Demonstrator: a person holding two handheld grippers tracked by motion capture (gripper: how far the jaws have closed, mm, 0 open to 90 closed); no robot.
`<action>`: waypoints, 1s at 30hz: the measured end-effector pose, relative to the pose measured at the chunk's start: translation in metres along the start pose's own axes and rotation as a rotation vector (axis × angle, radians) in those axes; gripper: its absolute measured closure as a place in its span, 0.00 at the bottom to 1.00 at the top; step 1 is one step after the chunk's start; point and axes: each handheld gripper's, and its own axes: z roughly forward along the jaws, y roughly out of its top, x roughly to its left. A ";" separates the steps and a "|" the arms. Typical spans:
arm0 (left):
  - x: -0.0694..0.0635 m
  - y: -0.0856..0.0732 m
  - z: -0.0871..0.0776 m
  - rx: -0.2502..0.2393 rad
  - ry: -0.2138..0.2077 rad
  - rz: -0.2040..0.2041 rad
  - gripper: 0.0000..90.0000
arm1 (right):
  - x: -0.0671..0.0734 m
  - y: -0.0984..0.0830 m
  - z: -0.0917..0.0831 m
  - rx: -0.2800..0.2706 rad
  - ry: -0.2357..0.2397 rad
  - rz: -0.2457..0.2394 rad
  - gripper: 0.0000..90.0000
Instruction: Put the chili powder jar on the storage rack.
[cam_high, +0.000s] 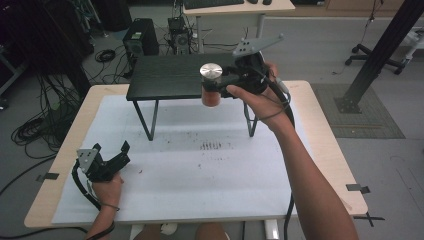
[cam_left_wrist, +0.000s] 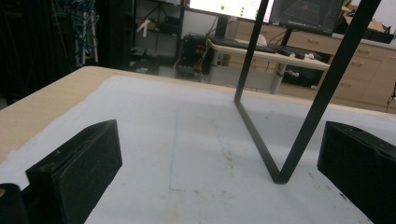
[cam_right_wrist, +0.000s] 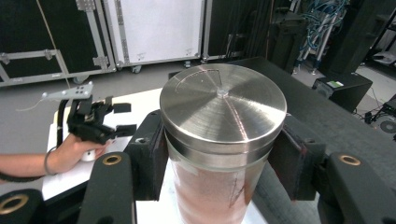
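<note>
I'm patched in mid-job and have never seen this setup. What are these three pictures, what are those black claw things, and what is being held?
A person at a table holds a hand tool in each hand, each with two black jaws. The high view looks down from above the person. The other two views come from cameras riding on each tool.

The right gripper is shut on a clear glass jar with a flat silver metal lid and reddish-brown contents, held in the air near the small black side table on thin metal legs. The left gripper rests open, holding nothing, on the white sheet covering the light wooden tabletop.
</note>
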 end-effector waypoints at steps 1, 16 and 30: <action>0.000 0.000 0.000 0.000 -0.001 0.000 0.00 | -0.002 0.002 0.001 -0.003 -0.002 0.003 0.48; 0.000 0.000 0.000 -0.002 -0.001 -0.004 0.00 | -0.030 0.018 0.027 0.042 -0.051 0.030 0.48; 0.000 0.000 0.000 -0.002 -0.001 0.001 0.00 | -0.051 0.011 0.045 0.066 -0.104 0.066 0.48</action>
